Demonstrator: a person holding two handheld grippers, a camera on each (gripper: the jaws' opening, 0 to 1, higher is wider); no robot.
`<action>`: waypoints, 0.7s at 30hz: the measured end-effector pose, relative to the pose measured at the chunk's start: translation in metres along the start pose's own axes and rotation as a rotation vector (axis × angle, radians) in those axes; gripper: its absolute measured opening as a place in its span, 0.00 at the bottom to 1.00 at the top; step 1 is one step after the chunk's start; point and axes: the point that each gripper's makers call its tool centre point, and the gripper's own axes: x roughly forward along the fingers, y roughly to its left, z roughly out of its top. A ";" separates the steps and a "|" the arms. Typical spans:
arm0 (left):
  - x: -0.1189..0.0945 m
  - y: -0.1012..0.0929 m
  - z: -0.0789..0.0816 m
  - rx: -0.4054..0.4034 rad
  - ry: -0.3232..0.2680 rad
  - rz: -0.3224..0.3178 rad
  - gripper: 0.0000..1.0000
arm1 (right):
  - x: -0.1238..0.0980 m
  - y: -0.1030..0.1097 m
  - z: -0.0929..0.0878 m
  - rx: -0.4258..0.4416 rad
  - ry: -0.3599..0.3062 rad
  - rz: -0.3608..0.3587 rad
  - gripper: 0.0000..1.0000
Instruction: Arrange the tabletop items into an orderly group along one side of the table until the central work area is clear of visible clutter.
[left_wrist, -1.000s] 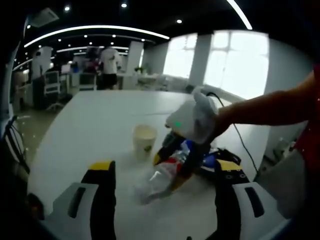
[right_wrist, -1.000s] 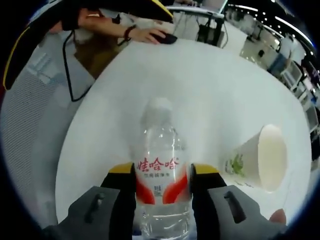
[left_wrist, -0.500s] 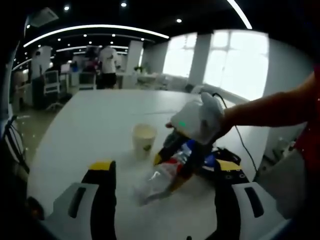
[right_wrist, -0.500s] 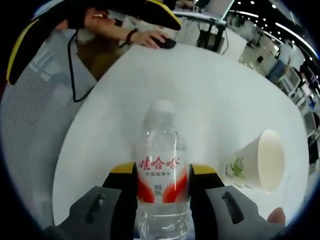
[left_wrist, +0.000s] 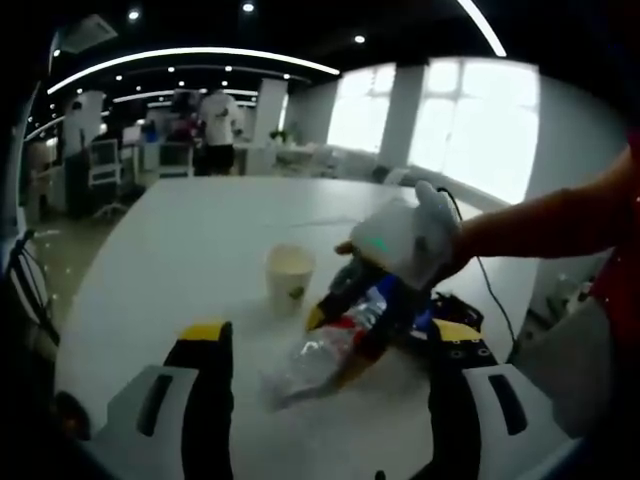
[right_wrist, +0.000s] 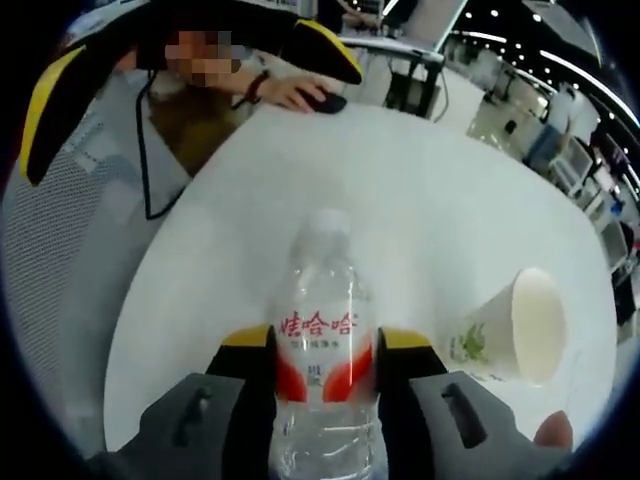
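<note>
A clear water bottle with a red and white label sits between my right gripper's yellow-tipped jaws, which are shut on its body, cap pointing away. In the left gripper view the same bottle slants low over the white table, cap toward the lower left, held by the right gripper in a white-gloved hand. A white paper cup with a green print stands just beyond it; the cup is right of the bottle in the right gripper view. My left gripper stands open, jaws wide either side of the bottle.
A person sits at the table's far edge with a hand on a black mouse, and a black cable hangs by the left rim. A dark object with a cable lies behind the right gripper. Desks, chairs and people stand in the background.
The gloved hand with the right gripper and bottle has drifted slightly to the right in the left gripper view. The right gripper view has tilted a little. The left gripper has not moved.
</note>
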 end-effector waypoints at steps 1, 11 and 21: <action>0.000 0.000 0.000 0.000 0.000 0.001 0.76 | 0.000 0.000 0.001 0.002 -0.004 -0.001 0.38; 0.000 0.001 -0.001 0.001 0.004 0.006 0.76 | -0.005 -0.004 0.015 0.047 -0.088 -0.033 0.38; -0.001 0.002 0.002 0.003 -0.007 0.018 0.75 | -0.017 -0.010 0.028 0.105 -0.177 -0.080 0.37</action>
